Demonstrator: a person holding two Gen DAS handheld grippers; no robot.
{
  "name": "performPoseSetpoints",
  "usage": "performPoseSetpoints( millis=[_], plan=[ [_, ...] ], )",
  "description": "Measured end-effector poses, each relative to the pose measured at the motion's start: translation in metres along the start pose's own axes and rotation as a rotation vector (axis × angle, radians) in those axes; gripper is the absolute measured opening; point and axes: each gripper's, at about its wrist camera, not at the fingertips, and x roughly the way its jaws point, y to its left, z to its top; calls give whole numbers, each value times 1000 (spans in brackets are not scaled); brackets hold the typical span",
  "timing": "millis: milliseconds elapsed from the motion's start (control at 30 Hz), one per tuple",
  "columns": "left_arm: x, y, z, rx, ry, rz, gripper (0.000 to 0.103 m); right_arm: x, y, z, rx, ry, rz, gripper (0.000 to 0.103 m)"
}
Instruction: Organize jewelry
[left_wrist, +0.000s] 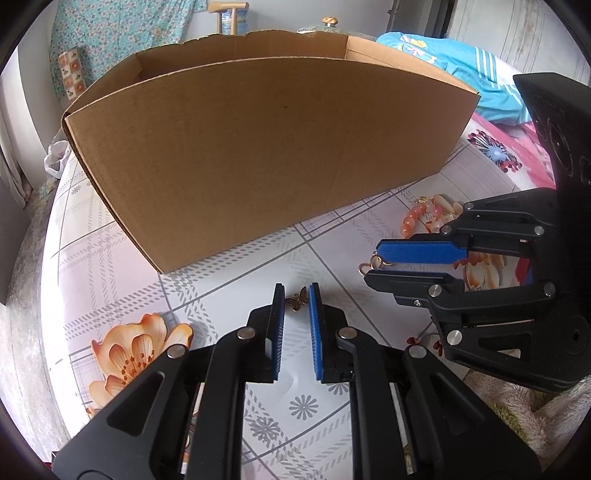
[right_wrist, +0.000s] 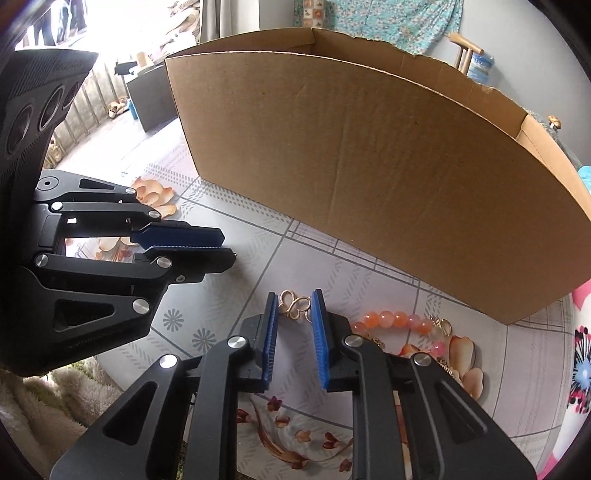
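Note:
A small bronze butterfly charm (left_wrist: 296, 300) sits pinched between the blue pads of my left gripper (left_wrist: 296, 295), just over the tablecloth in front of the cardboard box (left_wrist: 258, 147). In the right wrist view the left gripper (right_wrist: 228, 248) comes in from the left, nearly shut. My right gripper (right_wrist: 295, 300) has a gold looped ornament (right_wrist: 294, 307) filling the gap between its pads, and its fingertips touch it. That ornament (left_wrist: 373, 264) also shows at the right gripper's (left_wrist: 373, 263) tips. An orange bead bracelet (right_wrist: 391, 319) lies just right of it.
The open cardboard box (right_wrist: 369, 166) stands close behind both grippers and blocks the far side. The table (left_wrist: 332, 435) carries a plaid, flowered cloth. Blue clothing (left_wrist: 461, 66) lies at the back right, a fuzzy blanket (left_wrist: 524, 410) at the near edge, a white bag (left_wrist: 55, 158) at left.

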Motion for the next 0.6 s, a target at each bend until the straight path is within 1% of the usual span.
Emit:
performPoseSetpoints(
  millis=[100,133,167,200,367,467,533,567,600],
  plan=[
    [-1,2,-1,-3,-2,0,12,2,-3,1,17,-1,12,18],
    [-2,2,-1,-5,-3,0,12,4,-8,6,23,-2,15,16],
    [-2,3,-1,-7,-4,0,12,5,-10,6,31,-1,19,9],
    [-3,4,-2,-9,-4,0,12,6,-15,6,41,2,26,8],
    [-5,8,-4,-14,-8,0,12,2,-25,5,67,6,46,8],
    [-6,9,-5,-13,-11,0,12,-1,-29,8,79,-2,71,10],
    [-6,9,-5,-14,-10,0,12,0,-30,10,74,-2,68,15],
    [-6,10,-6,-15,-10,-1,12,0,-30,10,71,0,66,19],
    [-6,9,-6,-16,-10,-1,12,2,-31,11,64,5,64,20]
  ],
)
